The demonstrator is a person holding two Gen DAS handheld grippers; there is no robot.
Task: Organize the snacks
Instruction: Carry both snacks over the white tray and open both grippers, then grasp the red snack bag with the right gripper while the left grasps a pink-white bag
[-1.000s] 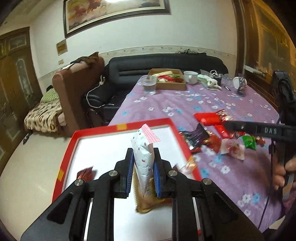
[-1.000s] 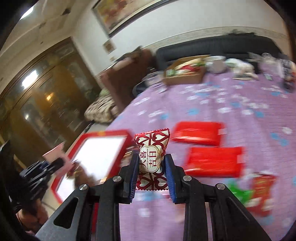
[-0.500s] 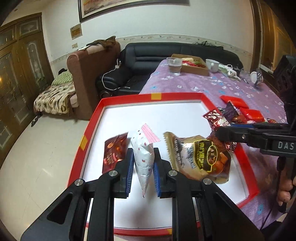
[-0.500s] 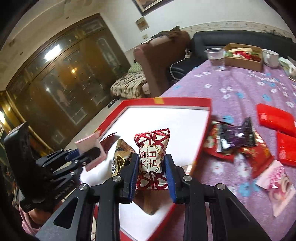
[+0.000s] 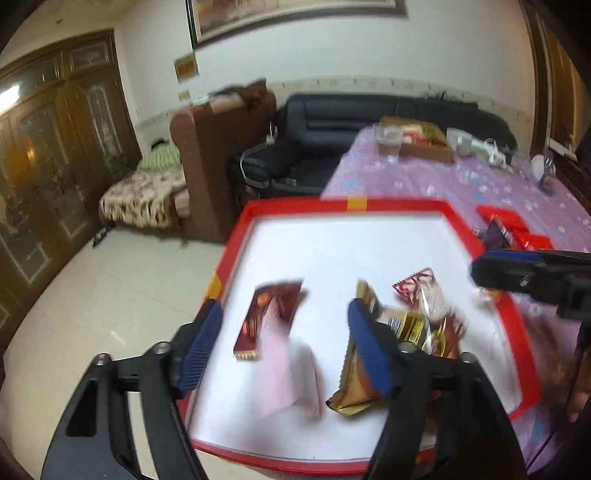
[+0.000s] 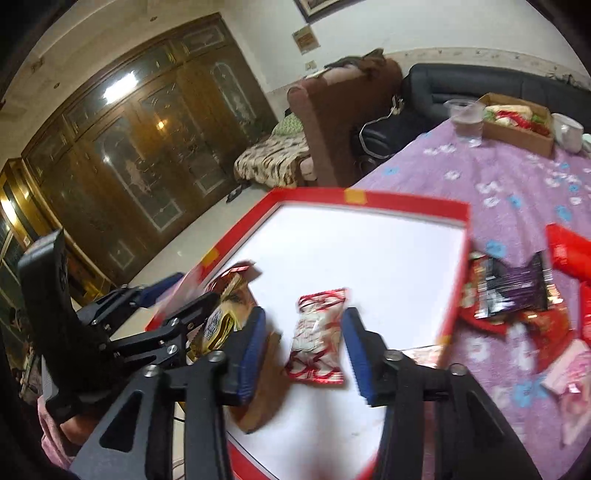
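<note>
Both tools are opening over the red tray (image 5: 458,225): left tool (image 5: 284,343) dropping pink pkt (image 5: 291,373), right tool (image 6: 303,350) releasing red-white pkt (image 6: 317,336); remaining snacks (image 6: 513,291) lying right, nearer right tool.

White walls, pale tiled floor (image 5: 110,295), black sofa (image 5: 369,114), brown armchair (image 5: 218,147), wooden glass-door cabinets (image 6: 147,147), framed painting (image 5: 288,14).

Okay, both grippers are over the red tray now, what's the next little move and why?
Probably draw the right gripper back toward the loose snacks on the purple tablecloth. Both grippers' jaws are opening: the red-and-white packet sits free between the right one's pads, the pink packet below the left gripper, both over the red tray.
</note>
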